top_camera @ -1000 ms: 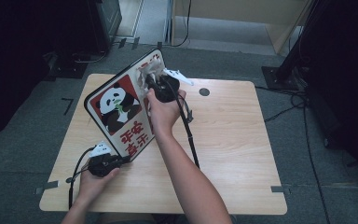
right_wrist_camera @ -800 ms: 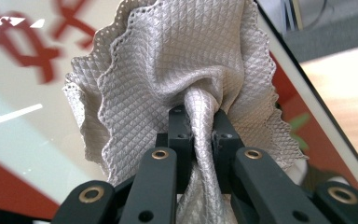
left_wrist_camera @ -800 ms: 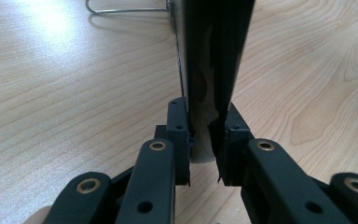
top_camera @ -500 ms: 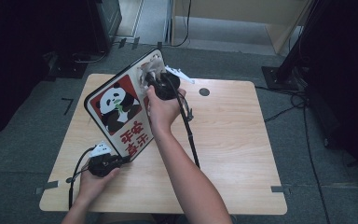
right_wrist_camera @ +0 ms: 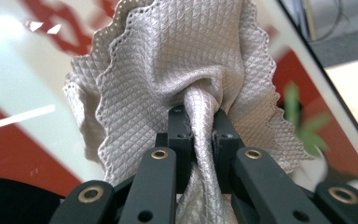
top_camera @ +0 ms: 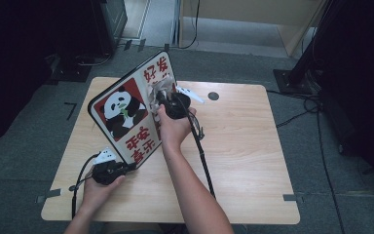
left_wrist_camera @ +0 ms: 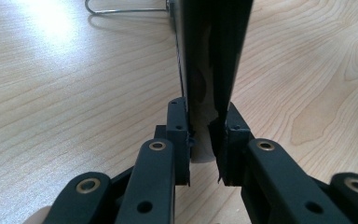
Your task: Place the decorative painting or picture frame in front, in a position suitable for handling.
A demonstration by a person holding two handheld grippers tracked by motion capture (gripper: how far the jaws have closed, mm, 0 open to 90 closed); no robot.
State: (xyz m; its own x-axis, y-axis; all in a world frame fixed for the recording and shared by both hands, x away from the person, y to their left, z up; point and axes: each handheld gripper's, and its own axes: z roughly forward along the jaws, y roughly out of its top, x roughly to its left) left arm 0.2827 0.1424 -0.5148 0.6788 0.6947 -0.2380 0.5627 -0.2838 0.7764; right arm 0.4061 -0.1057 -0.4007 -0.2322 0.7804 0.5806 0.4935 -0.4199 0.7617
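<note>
A glossy panda picture board point(top_camera: 126, 114) with red panels and Chinese characters stands tilted on the wooden table point(top_camera: 243, 141). My left gripper point(top_camera: 126, 168) is shut on its lower corner; in the left gripper view the board's dark edge point(left_wrist_camera: 209, 70) sits clamped between the jaws point(left_wrist_camera: 204, 140). My right gripper point(top_camera: 163, 97) is shut on a bunched grey-white cleaning cloth point(top_camera: 157, 90) pressed against the board's face near its upper right part. In the right gripper view the waffle-textured cloth point(right_wrist_camera: 186, 70) fans out from the jaws point(right_wrist_camera: 200, 123) over the glossy surface point(right_wrist_camera: 28, 84).
A thin wire stand point(left_wrist_camera: 126, 9) behind the board lies on the tabletop. A round cable hole point(top_camera: 213, 96) sits near the table's far edge. Cables point(top_camera: 202, 151) trail from the grippers. Dark equipment and stands surround the table on grey carpet.
My right gripper with the cloth has slid a little down the board's face. The left gripper and the board have stayed put.
</note>
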